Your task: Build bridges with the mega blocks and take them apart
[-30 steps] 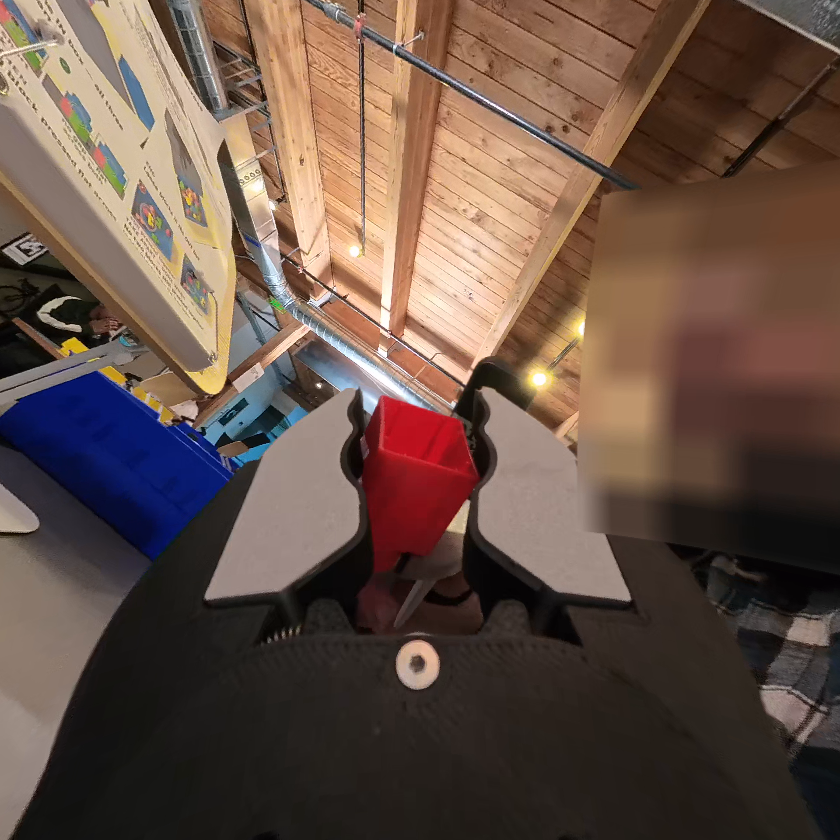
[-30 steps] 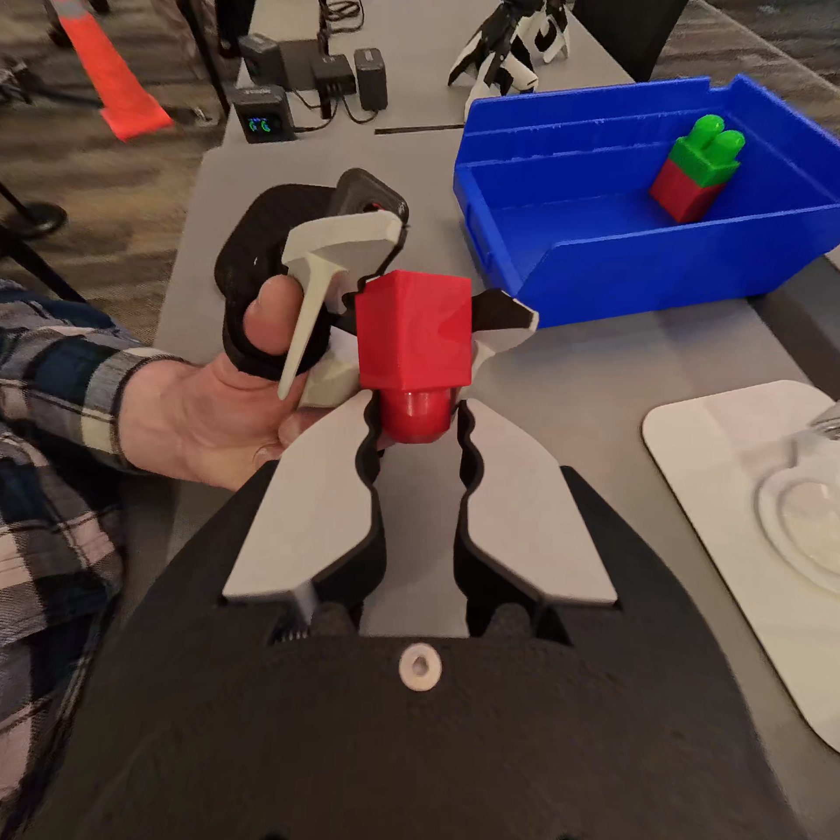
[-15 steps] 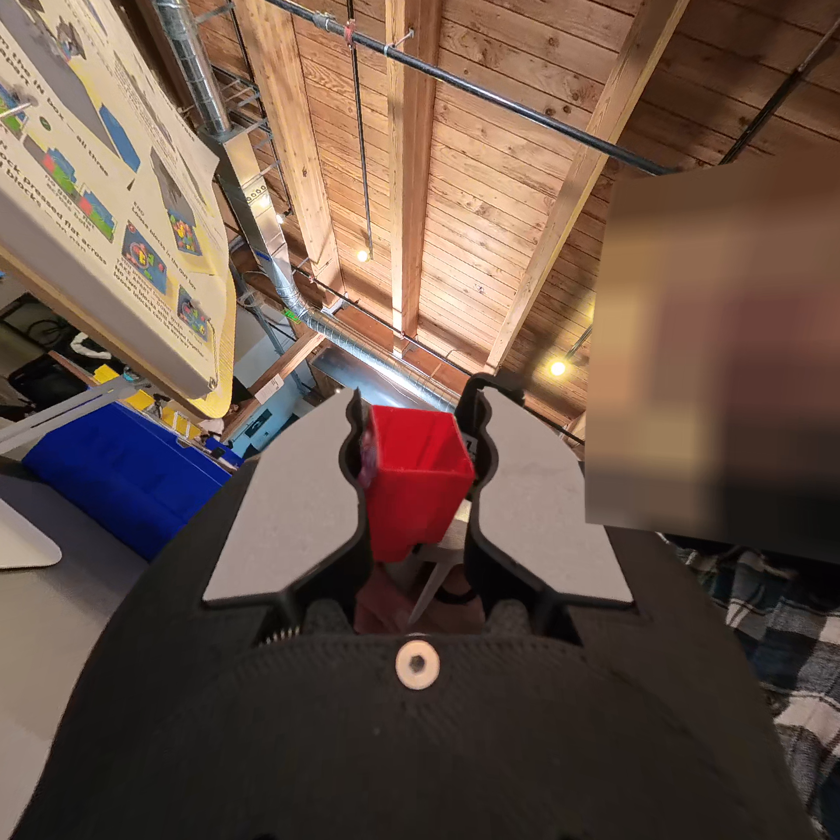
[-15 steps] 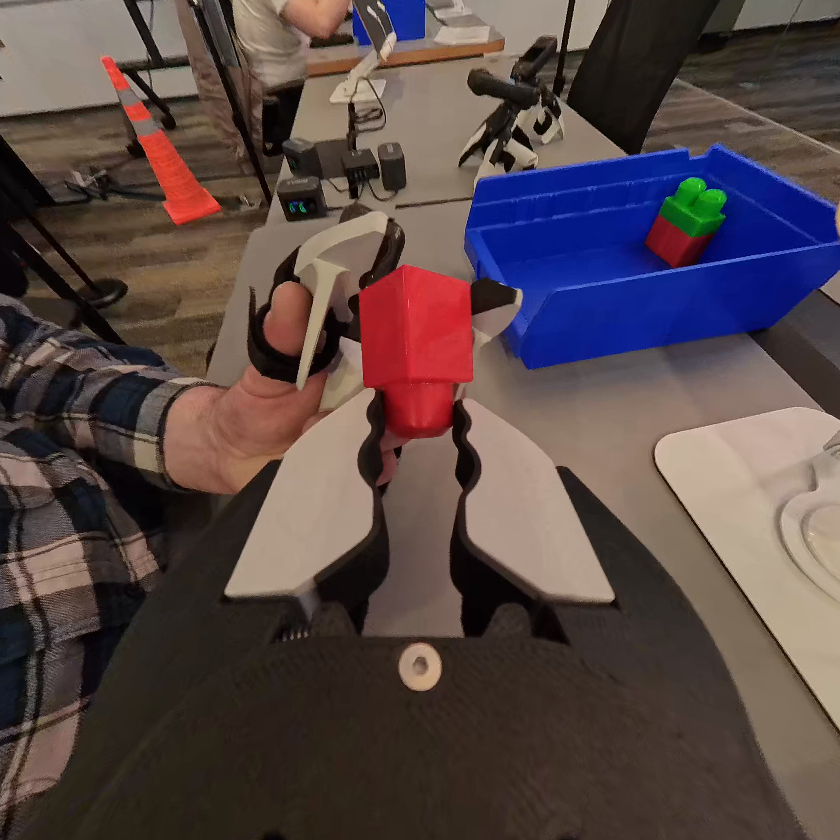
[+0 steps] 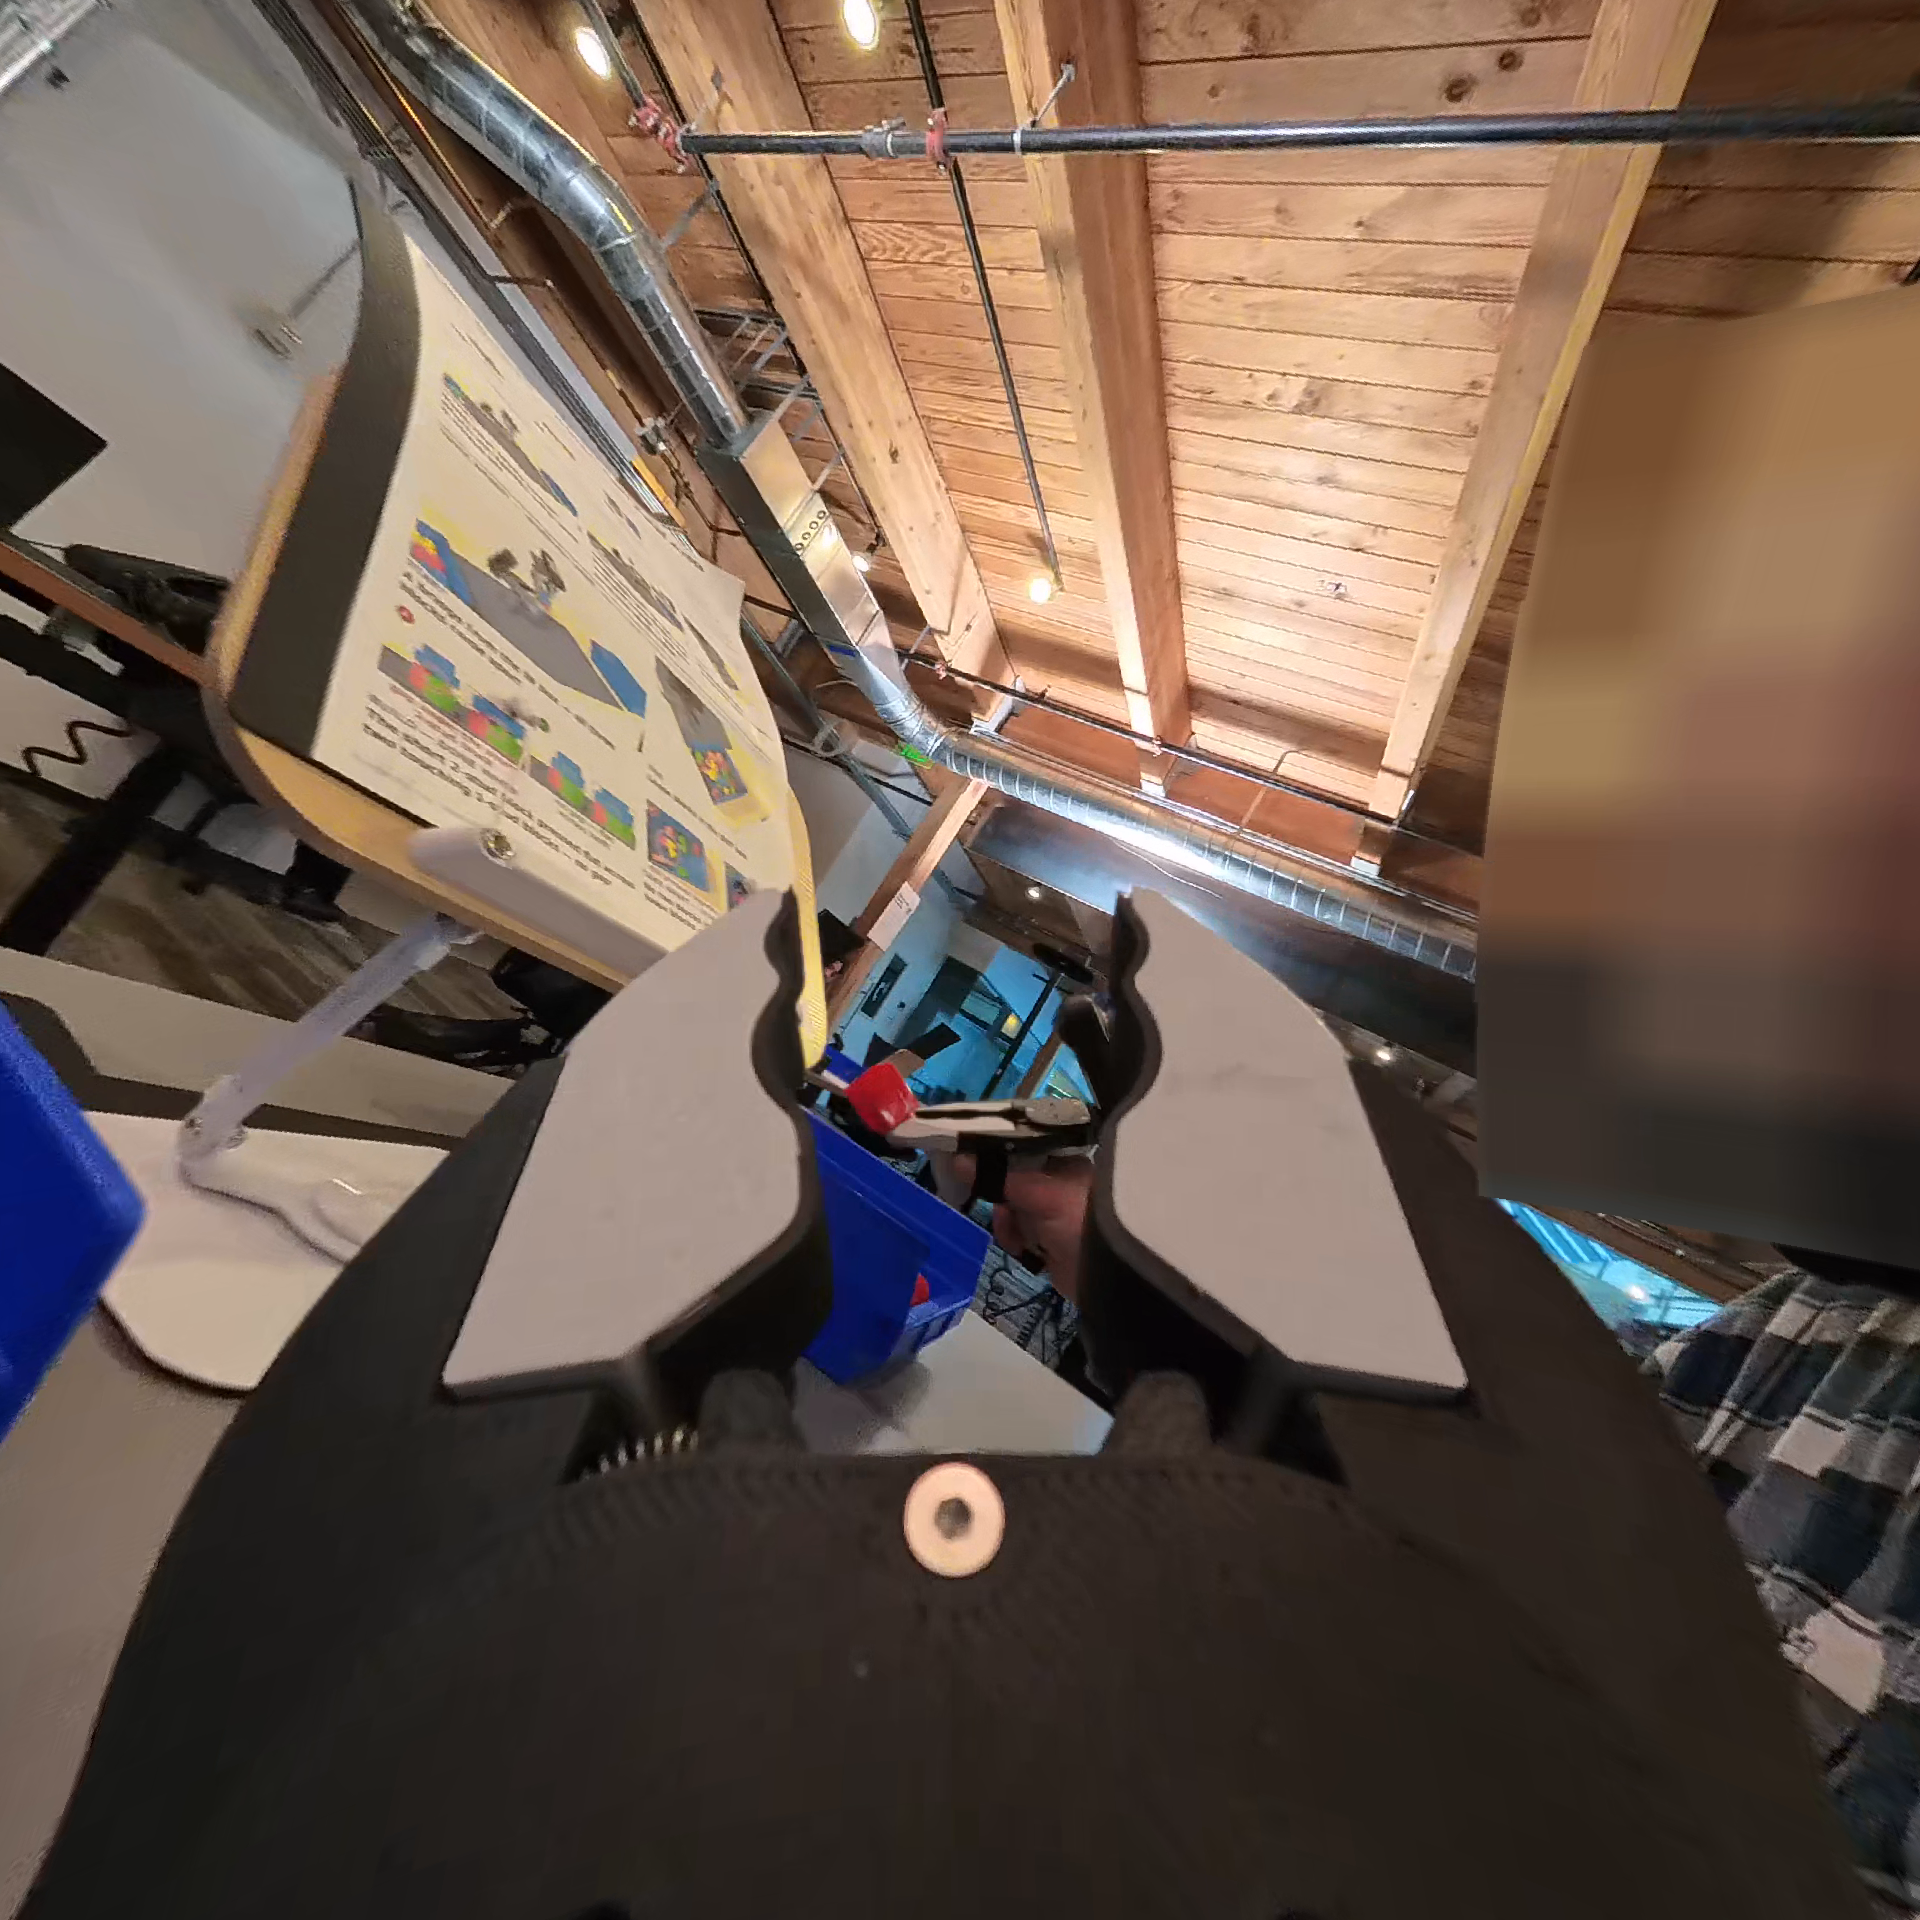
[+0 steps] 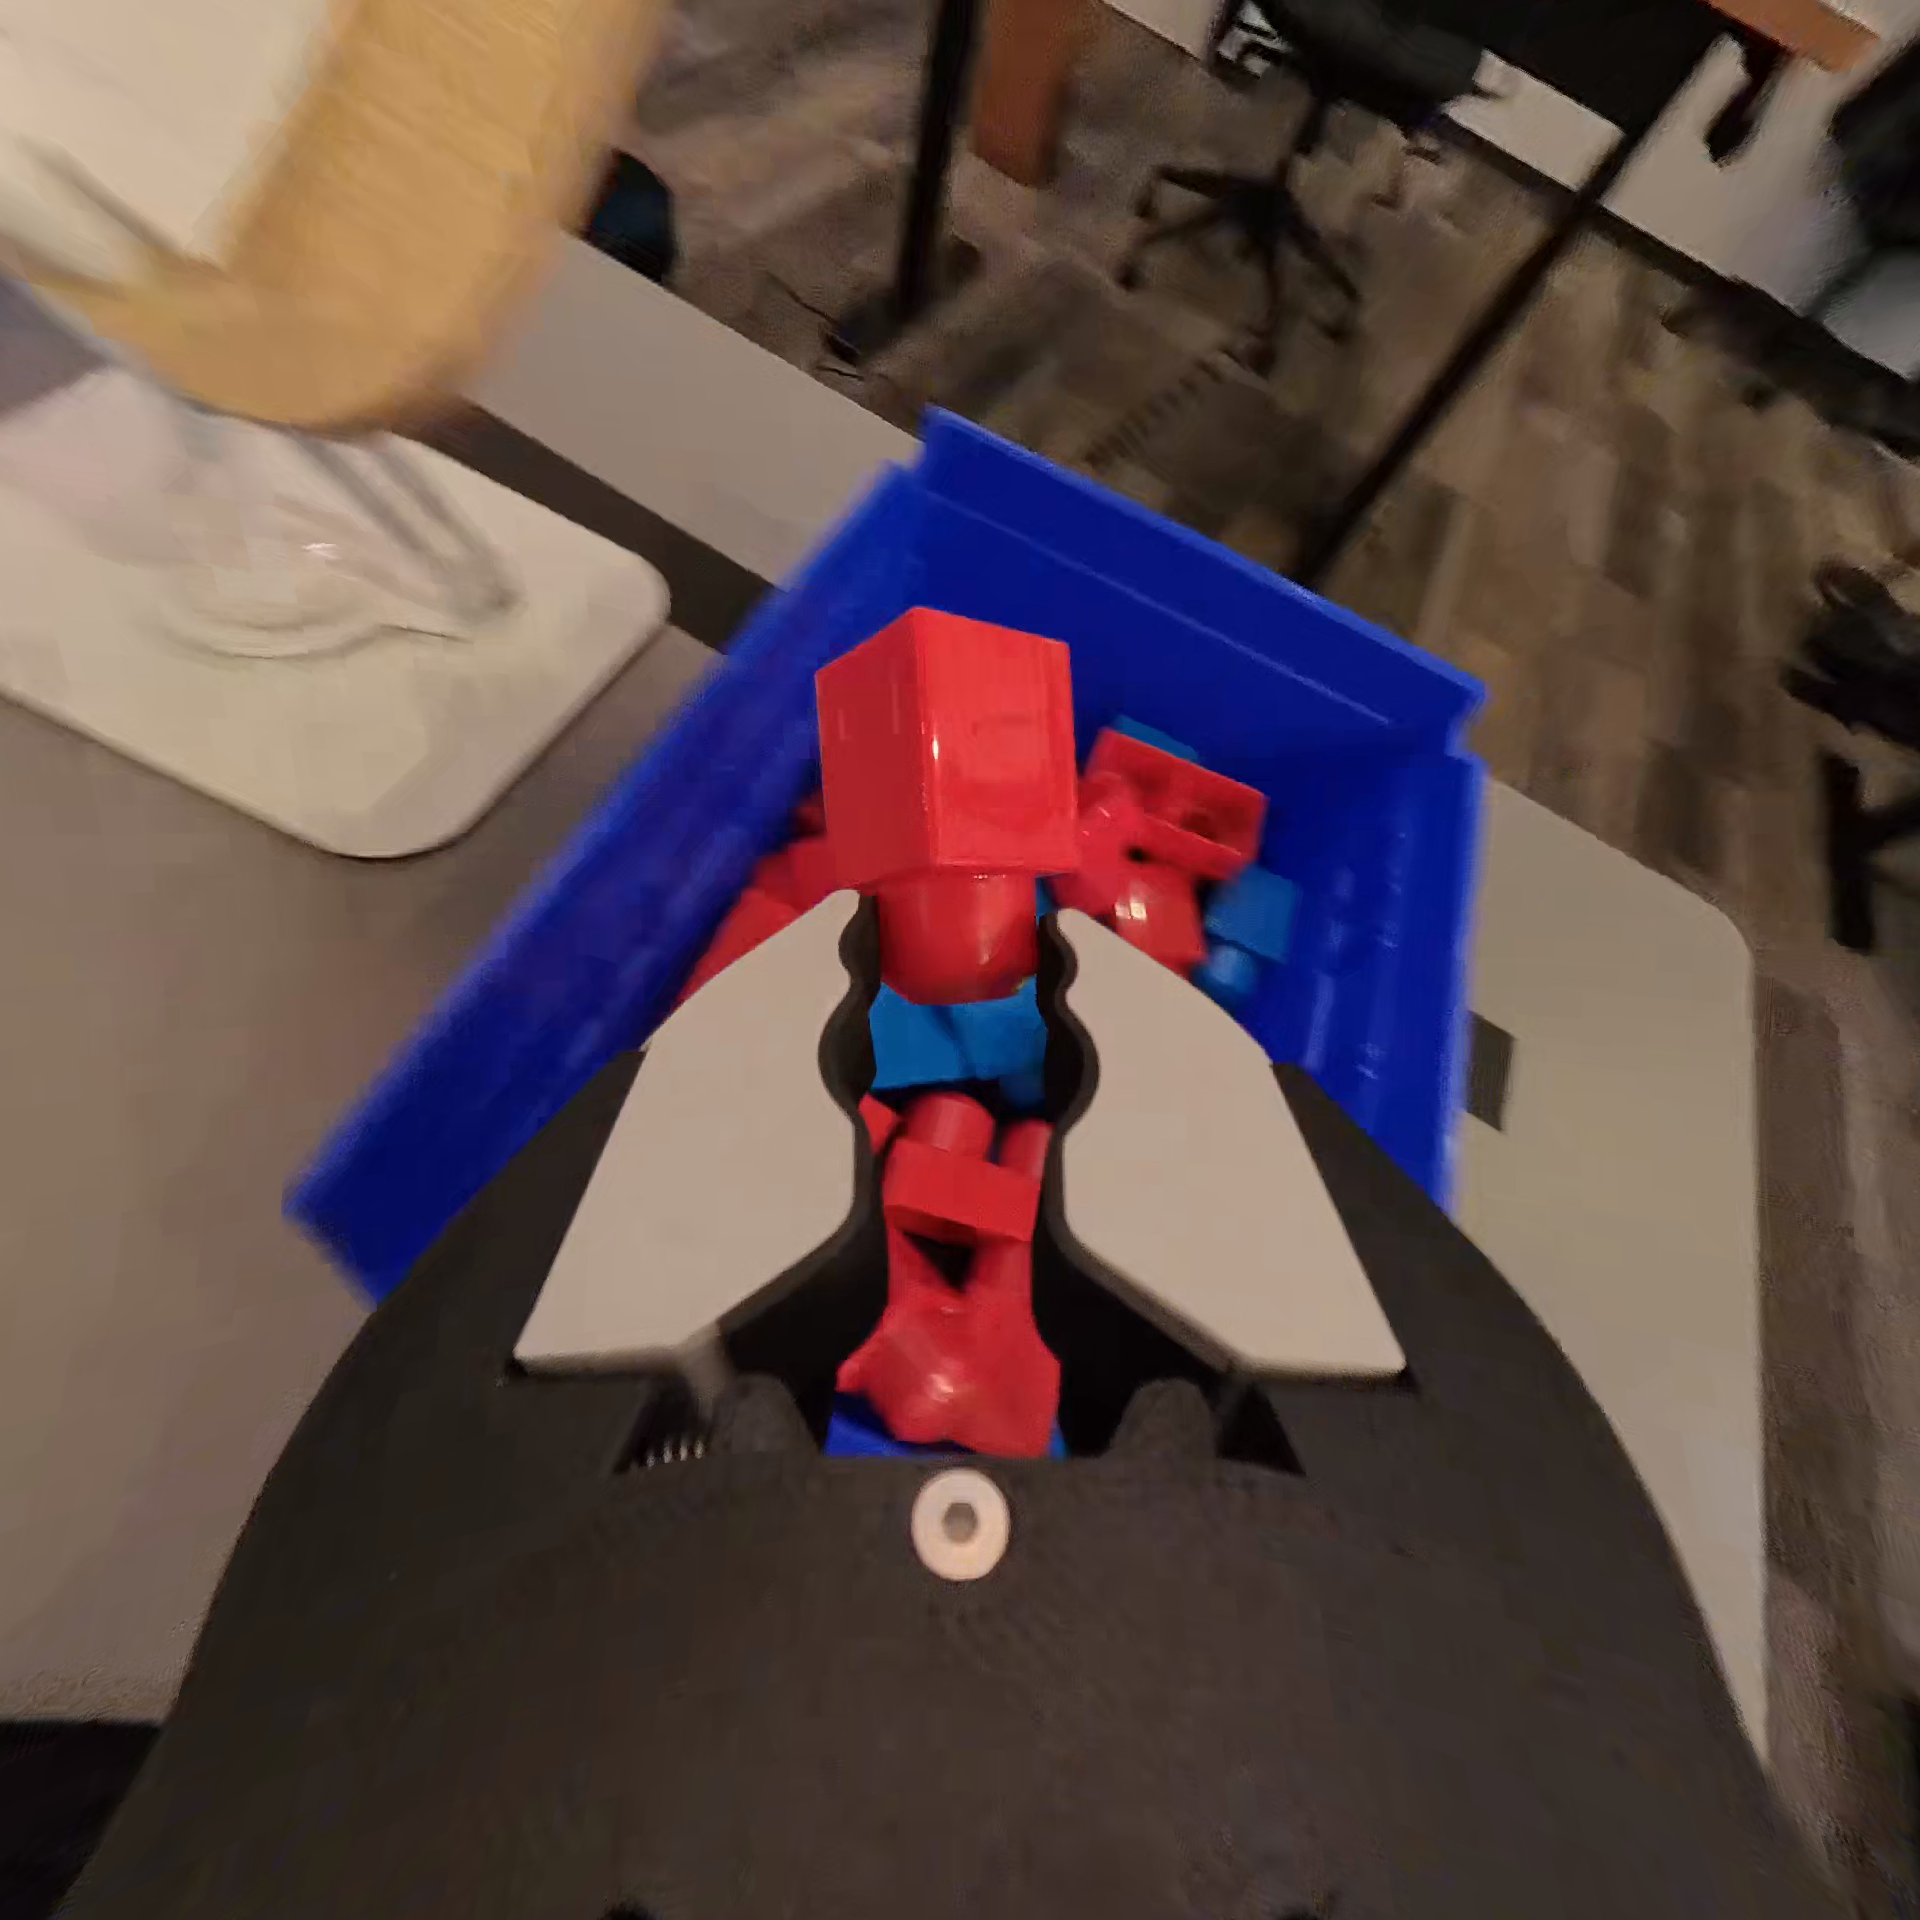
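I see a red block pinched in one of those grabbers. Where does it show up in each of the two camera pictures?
Left wrist view: small and far off, red block at the tip of the right gripper, between this camera's own open fingers.
Right wrist view: centre, red block pinched by its stud.
Shared landmark: blue bin.

Blue bin point(image 6: 665, 862): near end hidden behind right hand-held gripper point(image 6: 956, 925); walls motion-blurred.
Loose red and blue blocks point(image 6: 1174, 842): partly covered, count unclear.
Instruction board point(image 5: 540, 665): print blurred.
Second blue bin point(image 5: 52, 1216): cut by left edge.
Worktop point(image 6: 208, 1039): far side blurred.
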The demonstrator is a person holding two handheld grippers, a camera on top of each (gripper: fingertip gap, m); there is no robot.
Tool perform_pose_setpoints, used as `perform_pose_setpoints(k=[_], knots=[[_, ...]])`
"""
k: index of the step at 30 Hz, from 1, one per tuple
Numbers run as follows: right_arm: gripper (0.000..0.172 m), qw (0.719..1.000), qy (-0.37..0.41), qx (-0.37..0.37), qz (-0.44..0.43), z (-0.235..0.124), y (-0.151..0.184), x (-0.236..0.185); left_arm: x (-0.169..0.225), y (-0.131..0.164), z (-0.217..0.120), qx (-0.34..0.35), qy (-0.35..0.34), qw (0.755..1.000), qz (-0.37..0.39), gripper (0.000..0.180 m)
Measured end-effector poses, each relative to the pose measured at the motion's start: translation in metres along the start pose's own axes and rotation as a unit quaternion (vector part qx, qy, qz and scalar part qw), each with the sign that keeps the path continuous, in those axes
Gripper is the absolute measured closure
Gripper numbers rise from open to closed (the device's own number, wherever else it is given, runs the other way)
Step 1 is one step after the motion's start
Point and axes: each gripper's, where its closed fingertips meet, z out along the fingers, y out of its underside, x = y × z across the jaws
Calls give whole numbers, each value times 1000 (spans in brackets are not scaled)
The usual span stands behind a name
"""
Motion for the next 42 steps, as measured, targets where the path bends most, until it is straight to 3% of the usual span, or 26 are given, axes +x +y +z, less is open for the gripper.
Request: perform_pose_setpoints(k=[4,7,10,12,14,18,22,26,29,31,36,42], knots=[[142,995,21,-87,43,26,45,37,-8,-4,-3,-19,-24,999,25,128],[125,992,21,-114,51,40,60,41,-17,-11,-1,-50,-53,995,67,125],[122,996,37,-77,38,35,46,40,-35,-25,1,-108,-108,979,134,124],[123,998,48,-43,10,26,28,34,-52,-38,4,-167,-144,952,211,129],[123,999,39,-22,-22,17,9,22,-83,-52,7,-257,-194,894,311,126],[131,998,-1,31,-53,-1,-28,-10,-145,-81,23,-385,-190,784,449,121],[133,994,-21,52,-90,-12,-50,-38,-236,-86,17,-541,-175,662,488,119],[137,989,-43,65,-128,-17,-60,-61,-324,-92,-13,-676,-187,518,489,118],[138,987,-60,66,-133,-17,-62,-72,-362,-92,-19,-712,-183,464,494,117],[138,986,-64,67,-135,-17,-62,-74,-384,-96,-27,-741,-187,408,500,117],[139,986,-78,68,-131,-17,-62,-78,-410,-91,-41,-789,-171,322,495,118],[140,984,-86,73,-139,-19,-65,-85,-415,-92,-36,-795,-171,298,500,128]])
